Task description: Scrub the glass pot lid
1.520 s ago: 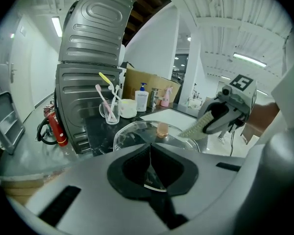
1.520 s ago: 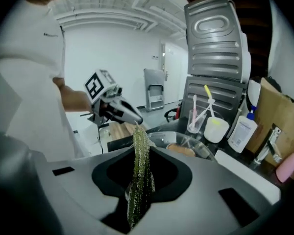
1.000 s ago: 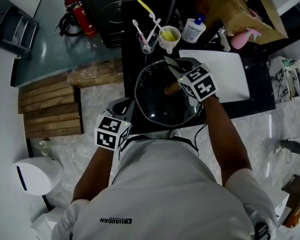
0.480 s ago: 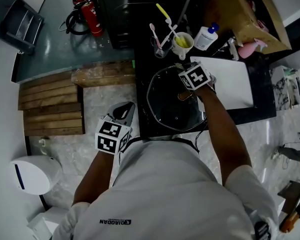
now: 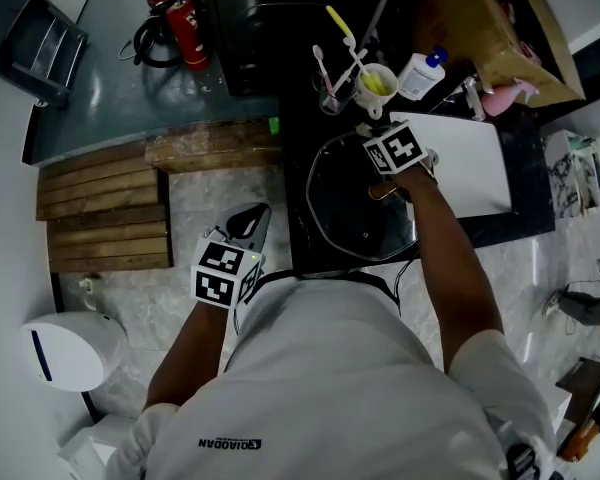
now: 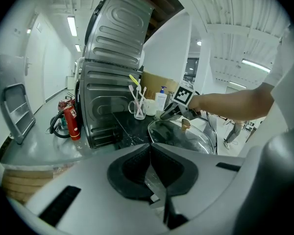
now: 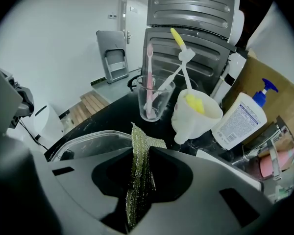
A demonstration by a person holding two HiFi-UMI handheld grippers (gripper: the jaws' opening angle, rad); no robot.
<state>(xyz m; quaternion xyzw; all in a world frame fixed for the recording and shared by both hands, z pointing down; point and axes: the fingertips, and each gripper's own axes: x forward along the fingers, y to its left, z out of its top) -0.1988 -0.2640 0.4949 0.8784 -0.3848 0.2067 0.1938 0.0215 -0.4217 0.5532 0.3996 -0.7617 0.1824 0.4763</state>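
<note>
The left arm is bent at the elbow and keeps the left gripper [image 5: 248, 222] off the near left corner of the black surface [image 5: 295, 183], above the pale stone floor, apart from everything on the surface. Its jaws point towards the far side and are pressed together with nothing between them [image 6: 148, 153]. Left of it there are only wooden slats [image 5: 102, 208] on the floor and, farther off, a red fire extinguisher [image 5: 184, 18] – open room on that side.

The glass pot lid [image 5: 352, 226] lies flat on the surface, its brown knob [image 5: 381, 190] up. Its left rim runs close to the surface's left edge and its near rim close to the near edge. The right arm reaches straight out over the lid, the forearm crossing its right half, with the right gripper [image 5: 368, 133] at the lid's far rim. The jaws are clamped on a green scouring pad [image 7: 138, 173], which sticks out past them over the rim [image 7: 88, 142]. Whether the pad touches the glass cannot be told.

Just beyond the pad the room is tight – a clear glass of toothbrushes [image 7: 150, 99], a white cup [image 7: 195, 115] with a yellow brush, then a pump bottle [image 7: 241, 119]. Right of the lid lies a white board [image 5: 470, 163], just beside its rim.
</note>
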